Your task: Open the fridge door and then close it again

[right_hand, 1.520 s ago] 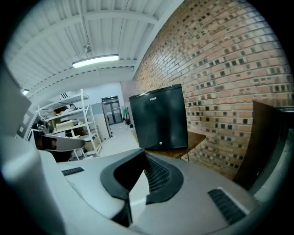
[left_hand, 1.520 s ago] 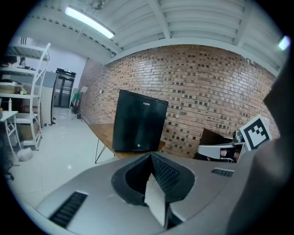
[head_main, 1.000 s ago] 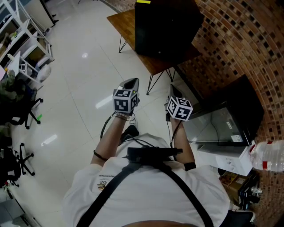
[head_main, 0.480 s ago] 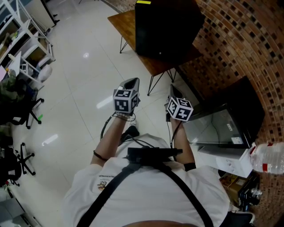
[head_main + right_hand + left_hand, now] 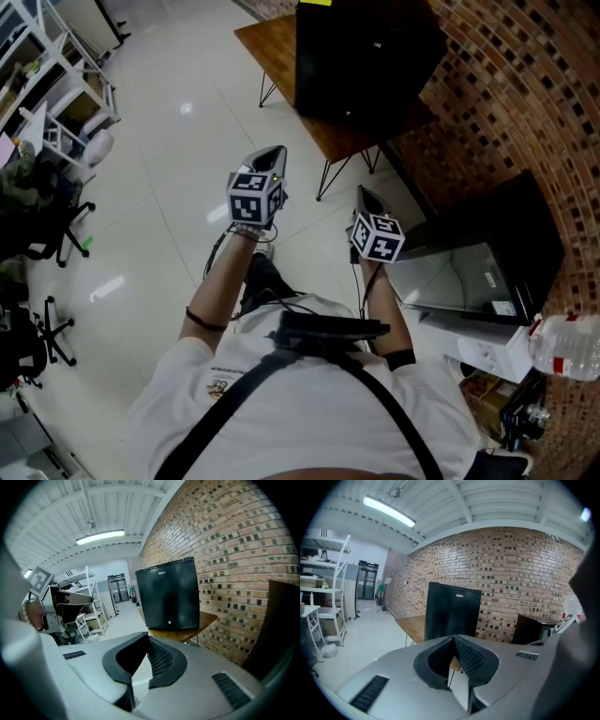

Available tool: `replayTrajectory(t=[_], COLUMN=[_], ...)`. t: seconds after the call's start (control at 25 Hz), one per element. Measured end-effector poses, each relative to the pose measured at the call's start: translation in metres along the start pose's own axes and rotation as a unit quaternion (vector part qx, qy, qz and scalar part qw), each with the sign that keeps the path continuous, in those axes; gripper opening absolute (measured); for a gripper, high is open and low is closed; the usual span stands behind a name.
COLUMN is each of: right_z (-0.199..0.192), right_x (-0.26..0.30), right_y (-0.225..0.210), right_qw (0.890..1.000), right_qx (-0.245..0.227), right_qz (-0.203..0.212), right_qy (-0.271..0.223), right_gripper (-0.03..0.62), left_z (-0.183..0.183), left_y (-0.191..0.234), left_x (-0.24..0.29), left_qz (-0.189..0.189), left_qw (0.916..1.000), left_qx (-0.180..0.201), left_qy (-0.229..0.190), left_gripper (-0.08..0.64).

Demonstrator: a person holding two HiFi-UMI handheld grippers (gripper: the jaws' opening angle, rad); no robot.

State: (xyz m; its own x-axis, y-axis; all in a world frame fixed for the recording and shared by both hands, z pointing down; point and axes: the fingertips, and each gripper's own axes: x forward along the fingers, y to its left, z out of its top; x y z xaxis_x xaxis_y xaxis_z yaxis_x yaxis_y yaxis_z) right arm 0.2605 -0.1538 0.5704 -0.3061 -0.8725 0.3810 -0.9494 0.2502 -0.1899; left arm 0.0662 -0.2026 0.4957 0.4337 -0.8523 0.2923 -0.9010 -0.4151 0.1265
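Note:
A black mini fridge (image 5: pixel 366 56) stands with its door closed on a wooden table (image 5: pixel 277 47) by the brick wall. It also shows ahead in the left gripper view (image 5: pixel 452 613) and the right gripper view (image 5: pixel 168 597). My left gripper (image 5: pixel 274 153) is held out over the floor, short of the table, shut and empty. My right gripper (image 5: pixel 364 193) hangs beside it, nearer my body, also shut with nothing in it. In their own views the left gripper (image 5: pixel 453 639) and right gripper (image 5: pixel 147 641) have their jaws pressed together and point toward the fridge.
A low black cabinet (image 5: pixel 487 244) with a glossy top sits against the brick wall (image 5: pixel 506 103) on my right. A white box (image 5: pixel 483 349) and a water bottle (image 5: pixel 567 339) are near it. White shelving (image 5: pixel 56 103) and an office chair (image 5: pixel 47 234) stand far left.
My left gripper has moved forward and slightly left, toward the table, with the arm stretched further out. The right gripper dropped a little. Both stayed shut.

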Motion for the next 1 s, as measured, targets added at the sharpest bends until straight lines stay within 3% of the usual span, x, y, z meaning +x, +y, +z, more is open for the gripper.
replayTrajectory(t=[0.12,0.36,0.56,0.72,1.0], right_z=[0.002,0.004,-0.018,-0.036,-0.062], right_x=[0.042,0.148,0.204,0.200,0.153], right_y=[0.019,0.058,0.101,0.131,0.159], right_qw=[1.000,0.997,0.995,0.996,0.995], right_qx=[0.004,0.063,0.081,0.063,0.072], right_qz=[-0.004,-0.038,-0.042,-0.025,-0.011], right_qy=[0.003,0.022,0.050,0.061,0.072], right_gripper=[0.007,0.006,0.008,0.008,0.009], left_z=[0.036,0.125,0.188,0.203,0.195], left_y=[0.040,0.122,0.149,0.142,0.120], left_x=[0.028,0.094,0.119,0.118,0.097], left_qz=[-0.015,-0.066,-0.096,-0.104,-0.109], left_qw=[0.9996,0.9962,0.9908,0.9890,0.9899], left_qx=[0.014,0.030,0.052,0.046,0.018], left_qy=[-0.020,-0.049,-0.080,-0.095,-0.088], left_gripper=[0.000,0.000,0.002,0.002,0.000])
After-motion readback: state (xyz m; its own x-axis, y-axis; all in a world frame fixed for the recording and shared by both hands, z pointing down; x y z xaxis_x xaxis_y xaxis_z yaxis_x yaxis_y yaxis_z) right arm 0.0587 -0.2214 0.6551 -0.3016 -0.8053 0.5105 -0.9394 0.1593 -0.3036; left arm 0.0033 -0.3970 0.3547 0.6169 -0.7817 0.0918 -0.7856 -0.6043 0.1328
